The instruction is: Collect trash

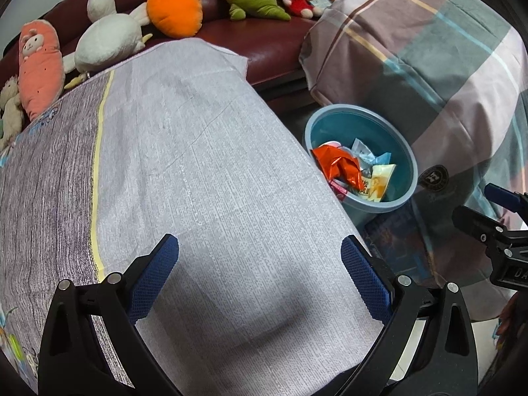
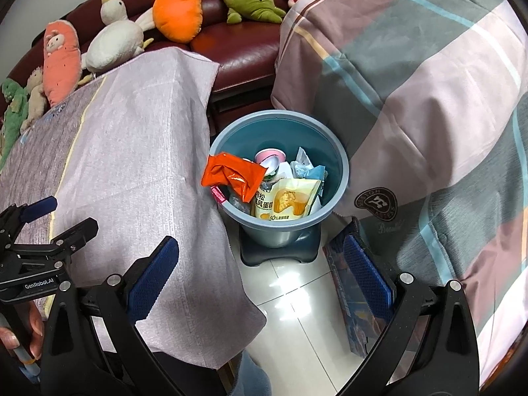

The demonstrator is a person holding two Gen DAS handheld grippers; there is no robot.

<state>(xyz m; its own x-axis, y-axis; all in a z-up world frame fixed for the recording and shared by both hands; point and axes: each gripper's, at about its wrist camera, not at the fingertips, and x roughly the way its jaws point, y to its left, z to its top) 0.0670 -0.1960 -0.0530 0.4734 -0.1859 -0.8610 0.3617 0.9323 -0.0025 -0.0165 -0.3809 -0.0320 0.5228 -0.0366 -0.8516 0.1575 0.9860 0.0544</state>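
table: grey cloth | floor: stool, blue bin

Left tongs gape wide with nothing between the blue pads. Right tongs gape equally wide and bare, level beside them.

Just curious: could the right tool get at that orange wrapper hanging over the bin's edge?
Probably yes. The right tool is open and empty, and the orange wrapper lies uncovered on the blue bin's rim.

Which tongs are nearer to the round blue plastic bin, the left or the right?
Right. The right tongs hover over the floor just before the round blue plastic bin; the left tongs hover above the grey cloth-covered table beside it.
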